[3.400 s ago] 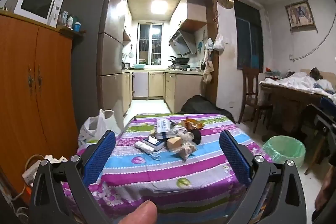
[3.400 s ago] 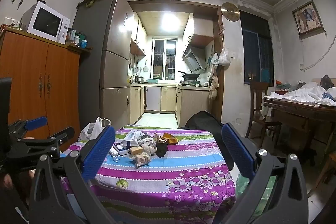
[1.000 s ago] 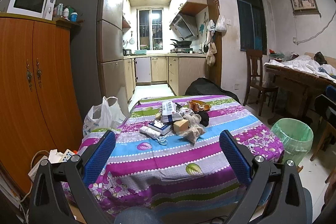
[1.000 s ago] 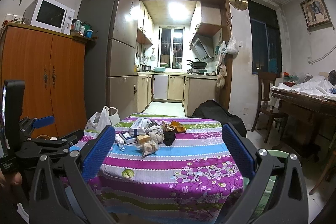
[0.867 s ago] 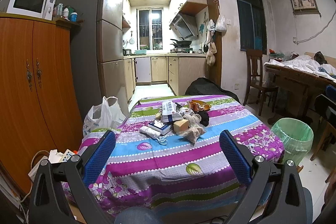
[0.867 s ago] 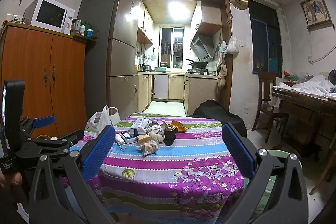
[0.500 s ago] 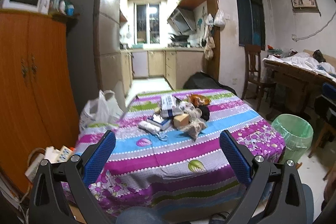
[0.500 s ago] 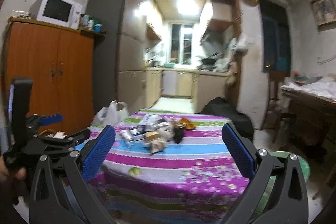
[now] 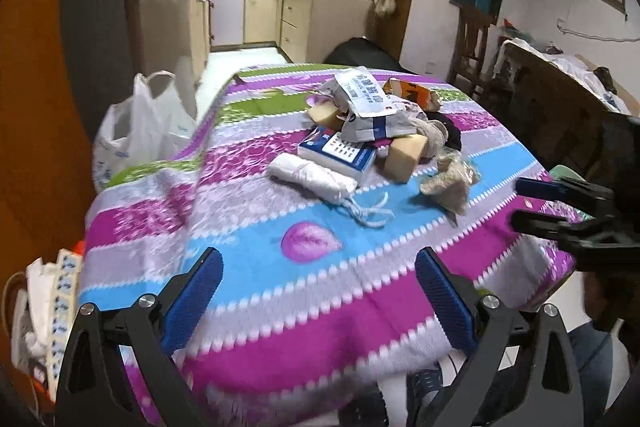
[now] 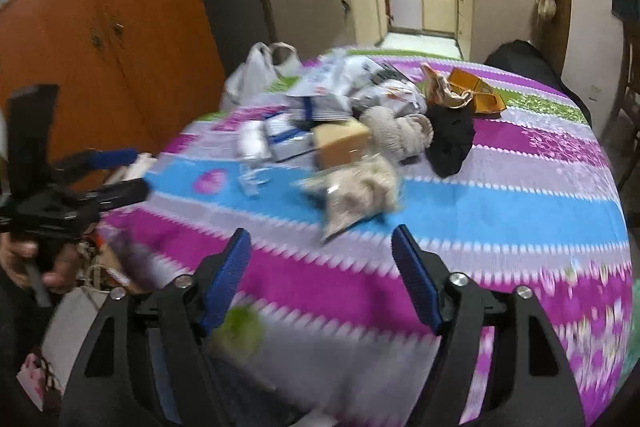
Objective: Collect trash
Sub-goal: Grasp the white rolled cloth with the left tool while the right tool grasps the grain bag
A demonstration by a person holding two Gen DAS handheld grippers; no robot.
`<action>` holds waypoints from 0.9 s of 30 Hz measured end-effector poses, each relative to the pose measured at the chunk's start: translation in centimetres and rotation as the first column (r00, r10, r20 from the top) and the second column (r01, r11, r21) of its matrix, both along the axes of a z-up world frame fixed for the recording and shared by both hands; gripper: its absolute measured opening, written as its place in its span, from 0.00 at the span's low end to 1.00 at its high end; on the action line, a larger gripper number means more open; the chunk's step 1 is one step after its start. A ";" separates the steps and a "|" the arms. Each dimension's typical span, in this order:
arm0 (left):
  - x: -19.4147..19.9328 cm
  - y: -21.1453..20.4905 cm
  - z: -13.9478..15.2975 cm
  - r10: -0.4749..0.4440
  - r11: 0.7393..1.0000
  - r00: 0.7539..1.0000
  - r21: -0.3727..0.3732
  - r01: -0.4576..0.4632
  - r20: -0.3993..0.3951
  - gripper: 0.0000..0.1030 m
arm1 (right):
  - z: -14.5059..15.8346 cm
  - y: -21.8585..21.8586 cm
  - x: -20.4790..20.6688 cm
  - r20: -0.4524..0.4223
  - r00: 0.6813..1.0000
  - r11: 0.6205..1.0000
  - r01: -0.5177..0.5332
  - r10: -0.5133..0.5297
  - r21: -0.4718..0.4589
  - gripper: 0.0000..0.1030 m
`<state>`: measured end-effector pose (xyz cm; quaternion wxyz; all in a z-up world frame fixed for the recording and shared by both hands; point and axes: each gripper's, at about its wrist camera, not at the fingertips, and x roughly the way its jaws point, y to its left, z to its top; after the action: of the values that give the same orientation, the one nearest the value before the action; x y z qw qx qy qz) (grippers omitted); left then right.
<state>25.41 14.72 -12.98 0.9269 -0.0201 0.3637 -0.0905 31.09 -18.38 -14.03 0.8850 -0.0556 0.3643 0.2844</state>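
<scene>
Both blue-padded grippers, left point(image 9: 318, 285) and right point(image 10: 320, 267), jaws spread and empty, have dipped nearer the heap of crumpled wrappers and boxes point(image 9: 384, 131) on the striped tablecloth point(image 9: 280, 267), so picking seems imminent.

The left gripper point(image 9: 318, 291) sits at 6 o'clock in its own view, its blue-padded fingers point(image 9: 192, 293) spread wide with nothing between them, tilted down and forward. The right gripper point(image 10: 322, 277) also sits at 6 o'clock in its own view, its fingers point(image 10: 414, 277) parted and empty. From the right wrist the left gripper shows at 9 o'clock with a hand point(image 10: 34, 261) wrapped round its handle; from the left wrist the right gripper shows at 3 o'clock.
</scene>
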 end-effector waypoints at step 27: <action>10.7 -1.9 -4.4 -0.108 0.993 0.987 -0.069 0.100 -0.118 0.32 | -1.6 1.6 3.6 -0.005 0.999 0.999 -0.040 0.040 -0.001 0.44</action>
<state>36.15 12.84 -17.42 0.8959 -0.0358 0.4170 -0.1488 34.67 -16.74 -15.59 0.8783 -0.0629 0.3653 0.3019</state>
